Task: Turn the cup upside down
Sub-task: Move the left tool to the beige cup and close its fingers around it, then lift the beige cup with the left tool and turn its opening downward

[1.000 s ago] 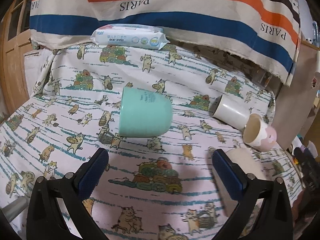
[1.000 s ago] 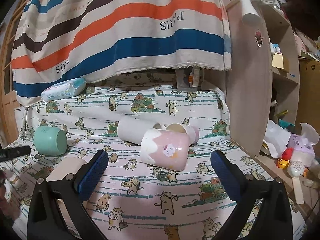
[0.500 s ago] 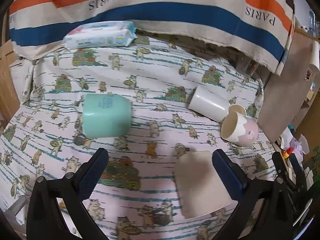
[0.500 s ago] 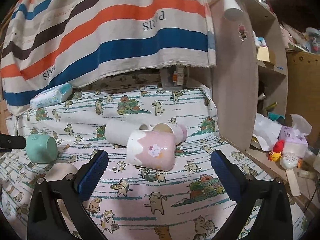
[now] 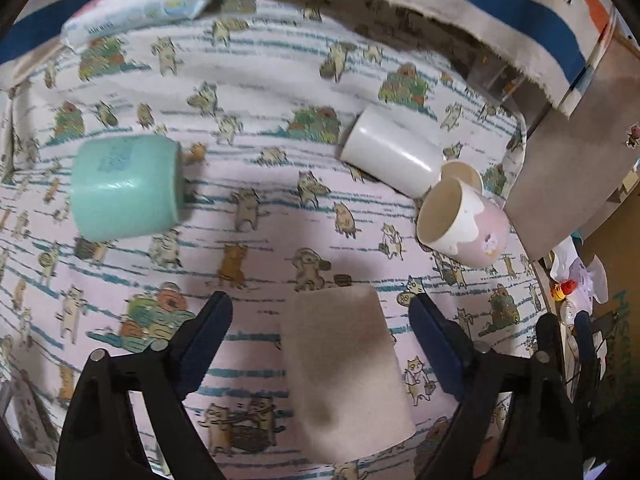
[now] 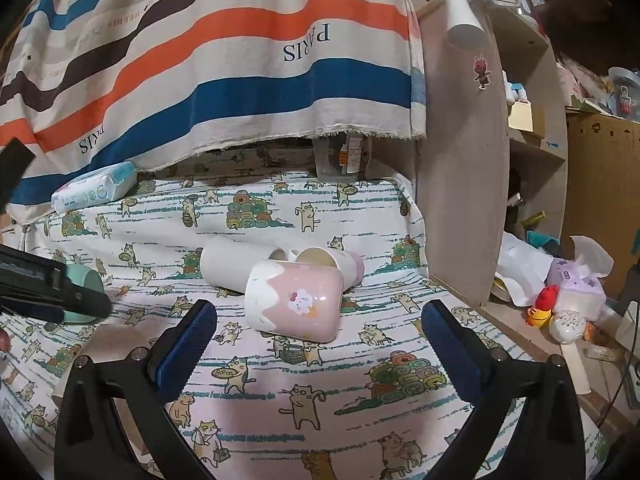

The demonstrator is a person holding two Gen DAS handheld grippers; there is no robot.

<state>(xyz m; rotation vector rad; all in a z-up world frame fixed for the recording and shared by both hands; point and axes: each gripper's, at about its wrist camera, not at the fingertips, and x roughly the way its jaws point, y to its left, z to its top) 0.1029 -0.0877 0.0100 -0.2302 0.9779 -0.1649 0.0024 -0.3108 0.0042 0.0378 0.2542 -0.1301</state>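
Note:
Several cups lie on their sides on the cat-print cloth. A beige cup [image 5: 344, 372] lies between the fingers of my open left gripper [image 5: 320, 344], not touched. A mint cup [image 5: 124, 188] lies to the far left, a white cup [image 5: 390, 156] and a pink-and-white cup [image 5: 460, 220] to the far right. In the right wrist view the pink-and-white cup [image 6: 294, 300] lies just ahead of my open, empty right gripper [image 6: 320, 340], with the white cup [image 6: 236, 258] and another pink cup [image 6: 332, 262] behind it. The left gripper [image 6: 52, 292] shows at the left, partly covering the mint cup [image 6: 86, 280].
A pack of baby wipes [image 5: 144, 8] lies at the back left under a striped hanging cloth [image 6: 200, 60]. A wooden shelf panel [image 6: 460, 180] stands at the table's right edge, with clutter and a tissue box [image 6: 576, 288] beyond it.
My left gripper has moved right and forward, from facing the mint cup to straddling the beige cup. My right gripper has edged closer to the pink-and-white cup.

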